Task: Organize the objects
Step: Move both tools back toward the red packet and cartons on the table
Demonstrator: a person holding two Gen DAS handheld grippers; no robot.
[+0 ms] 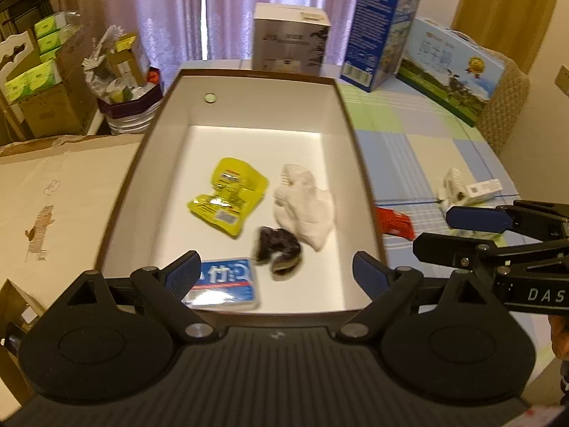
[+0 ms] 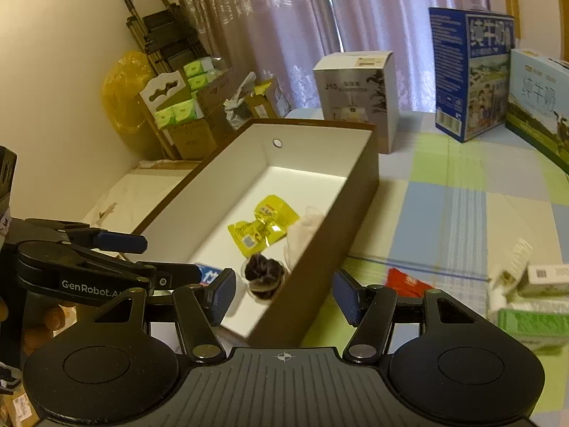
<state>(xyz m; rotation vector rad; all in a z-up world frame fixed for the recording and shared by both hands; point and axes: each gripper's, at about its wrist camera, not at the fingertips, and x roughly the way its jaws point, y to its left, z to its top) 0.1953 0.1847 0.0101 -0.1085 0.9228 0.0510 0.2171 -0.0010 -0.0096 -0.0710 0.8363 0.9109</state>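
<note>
A brown box [image 1: 266, 106] [image 2: 338, 220] with a white inside lies lengthwise on the checked tablecloth. In it are a yellow packet [image 1: 229, 194] [image 2: 263, 227], a white cloth [image 1: 306, 206] [image 2: 302, 231], a dark hair scrunchie [image 1: 277, 252] [image 2: 265, 277] and a blue tissue pack [image 1: 227, 284] [image 2: 209, 274]. My left gripper [image 1: 275, 270] [image 2: 156, 256] hangs open above the box's near end, holding nothing. My right gripper [image 2: 284, 293] [image 1: 451, 231] is open above the box's near right corner, with nothing between its pads.
A red packet [image 1: 394, 222] [image 2: 405, 281] and small white and green boxes [image 1: 469, 188] [image 2: 533, 284] lie on the cloth right of the box. A grey carton [image 1: 290, 39] and blue milk cartons [image 1: 380, 32] stand at the back. Flat cardboard [image 1: 53, 192] and stacked clutter fill the left.
</note>
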